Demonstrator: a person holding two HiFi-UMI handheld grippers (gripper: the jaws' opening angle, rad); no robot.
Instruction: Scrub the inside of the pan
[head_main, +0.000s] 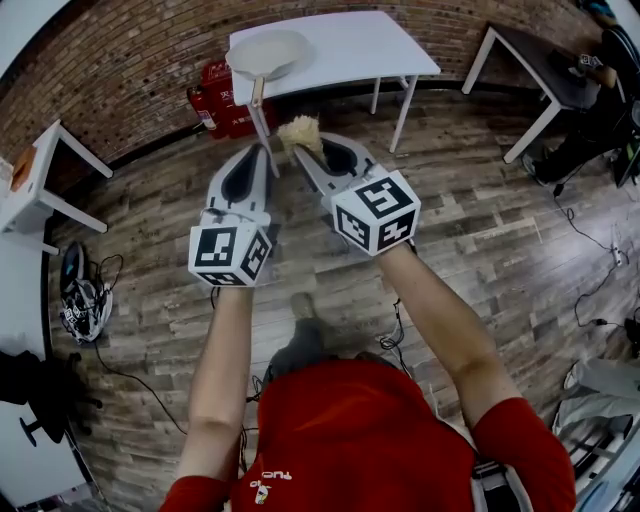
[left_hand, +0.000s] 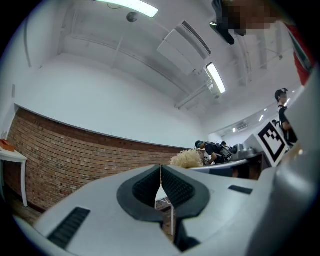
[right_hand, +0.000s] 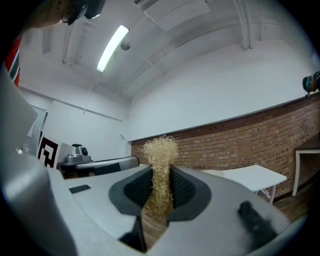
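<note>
The pan (head_main: 268, 52) lies on the white desk (head_main: 380, 45), well beyond the right gripper (right_hand: 159, 175) clamped on a straw scrubber (right_hand: 160, 150) and the left gripper (left_hand: 161, 175), its jaws together on nothing.

A red brick wall (head_main: 120, 80) runs behind a floor (head_main: 480, 230) of grey-brown wood planks. A white counter (head_main: 370, 45) stands near it, with red fire extinguishers (head_main: 210, 98) just beside its left legs. Another white table (head_main: 45, 175) stands at the left and a dark-topped desk (head_main: 522, 47) at the right. Black cables (head_main: 590, 235) trail over the planks. Above the brick the wall is plain white, and a strip light (right_hand: 112, 47) glows on the ceiling.
</note>
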